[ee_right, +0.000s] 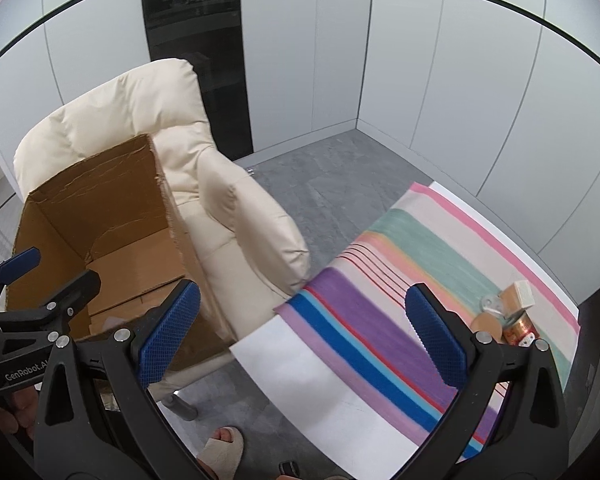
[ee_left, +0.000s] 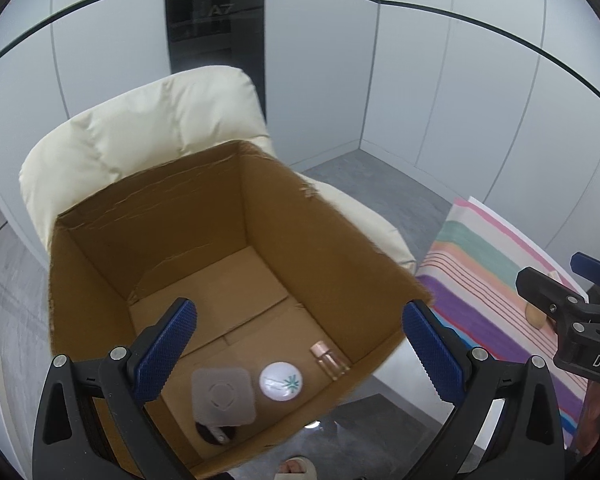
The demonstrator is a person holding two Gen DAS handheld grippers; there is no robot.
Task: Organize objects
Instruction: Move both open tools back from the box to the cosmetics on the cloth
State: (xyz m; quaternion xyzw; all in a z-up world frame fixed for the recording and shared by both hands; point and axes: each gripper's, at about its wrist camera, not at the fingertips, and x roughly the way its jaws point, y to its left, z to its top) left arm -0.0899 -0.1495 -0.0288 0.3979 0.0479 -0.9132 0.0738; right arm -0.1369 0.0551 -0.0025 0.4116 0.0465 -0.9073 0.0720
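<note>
White wall panels back a cream armchair [ee_right: 220,184] holding the brown cardboard box [ee_left: 340,240]. Both the left gripper [ee_left: 300,344] and right gripper [ee_right: 302,328] gape empty. Remaining items [ee_right: 508,316] crowd the striped cloth's [ee_right: 380,320] edge; a careless reach could knock them off.

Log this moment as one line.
left hand-held gripper open above cardboard box | right hand-held gripper open, empty | box holds three-plus items | several remain on striped cloth
</note>
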